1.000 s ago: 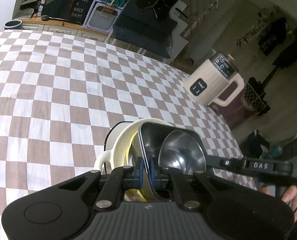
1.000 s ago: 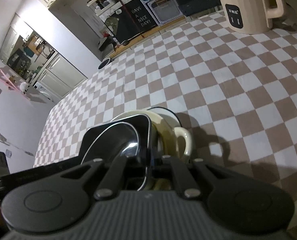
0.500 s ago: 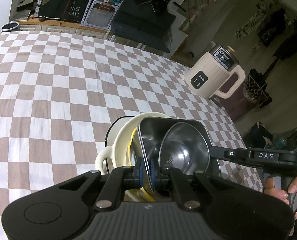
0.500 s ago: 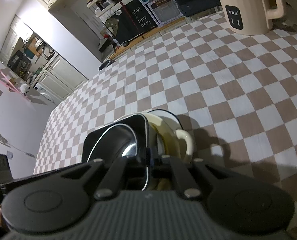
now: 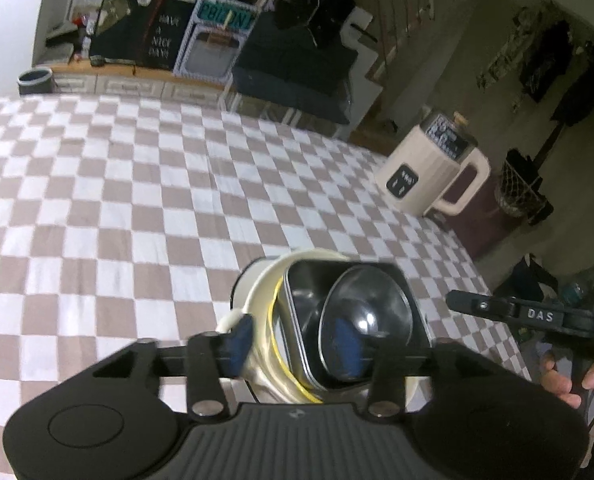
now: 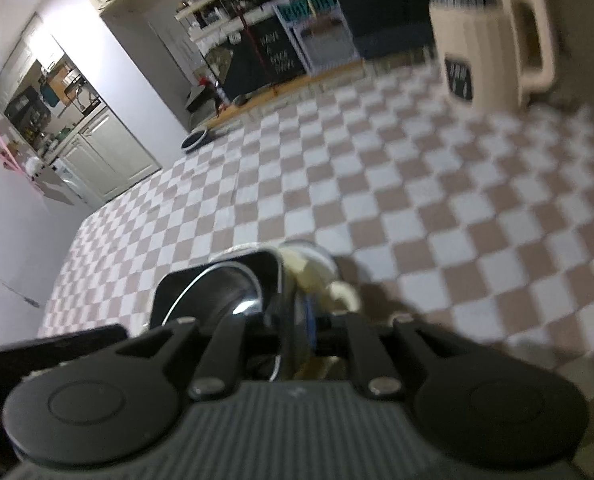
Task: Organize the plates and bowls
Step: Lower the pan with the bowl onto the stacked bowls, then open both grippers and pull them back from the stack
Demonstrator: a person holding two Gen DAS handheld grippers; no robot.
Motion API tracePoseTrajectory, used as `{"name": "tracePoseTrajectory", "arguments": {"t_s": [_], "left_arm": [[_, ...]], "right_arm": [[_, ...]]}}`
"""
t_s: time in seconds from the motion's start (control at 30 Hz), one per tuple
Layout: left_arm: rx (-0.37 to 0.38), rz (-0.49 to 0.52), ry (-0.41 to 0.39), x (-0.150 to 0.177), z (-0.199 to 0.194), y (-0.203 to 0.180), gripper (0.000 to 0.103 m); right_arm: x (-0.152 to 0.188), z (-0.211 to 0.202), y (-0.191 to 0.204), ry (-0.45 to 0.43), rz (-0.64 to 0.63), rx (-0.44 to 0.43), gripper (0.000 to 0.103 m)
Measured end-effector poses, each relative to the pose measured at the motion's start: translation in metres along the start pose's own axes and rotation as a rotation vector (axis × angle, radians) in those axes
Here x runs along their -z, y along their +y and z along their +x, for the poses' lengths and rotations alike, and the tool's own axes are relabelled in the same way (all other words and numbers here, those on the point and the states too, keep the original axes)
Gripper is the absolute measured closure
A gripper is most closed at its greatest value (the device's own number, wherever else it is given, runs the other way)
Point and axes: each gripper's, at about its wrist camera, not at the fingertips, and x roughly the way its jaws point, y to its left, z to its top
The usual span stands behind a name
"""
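A stack of dishes stands on the checked tablecloth: a cream bowl with side handles, a dark square metal dish in it, and a round steel bowl innermost. My left gripper hovers over the stack's near rim. Its jaws are opening wide, and the blue pads stand clear of the rim. My right gripper is at the opposite side. Its jaws are opening a little around the square dish's rim, the blue pad off it. A hand holds it.
A cream electric jug stands near the table's far right corner, with the table edge and floor just beyond. A small dark round bowl sits past the table's far edge by a low cabinet. Bare checked cloth lies left of the stack and beyond it.
Both grippers were shut on opposite rims of the stack; now both have parted their jaws and risen a little, while the stack stays on the cloth.
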Motion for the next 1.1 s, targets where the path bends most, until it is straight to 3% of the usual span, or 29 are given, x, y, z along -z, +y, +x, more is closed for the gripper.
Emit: {"name": "tracePoseTrajectory", "arguments": {"t_s": [0.07, 0.2, 0.23, 0.3, 0.4, 0.73, 1.0, 1.1], "left_arm": [[0.009, 0.004, -0.032, -0.002, -0.013, -0.004, 0.019], [0.021, 0.036, -0.122, -0.004, -0.047, -0.022, 0.002], [0.018, 0.045, -0.146, -0.004, -0.055, -0.027, 0.0], [0.012, 0.06, -0.198, -0.001, -0.073, -0.038, 0.0], [0.003, 0.095, -0.246, 0.004, -0.096, -0.056, 0.0], [-0.145, 0.197, -0.378, 0.049, -0.143, -0.108, 0.0], [-0.28, 0.237, -0.402, 0.105, -0.156, -0.132, 0.0], [-0.296, 0.243, -0.393, 0.121, -0.155, -0.131, 0.0]], "right_arm": [[0.0, -0.017, 0.006, -0.048, -0.053, 0.008, 0.064], [0.0, -0.06, 0.018, -0.16, -0.118, 0.012, 0.04], [0.001, -0.071, 0.021, -0.19, -0.13, 0.009, 0.035], [0.005, -0.091, 0.029, -0.245, -0.159, 0.01, 0.017], [0.014, -0.118, 0.044, -0.327, -0.195, 0.04, 0.003], [0.058, -0.182, 0.061, -0.454, -0.222, 0.06, 0.0], [0.106, -0.194, 0.058, -0.43, -0.261, 0.119, 0.0], [0.122, -0.194, 0.053, -0.425, -0.251, 0.114, 0.0]]}}
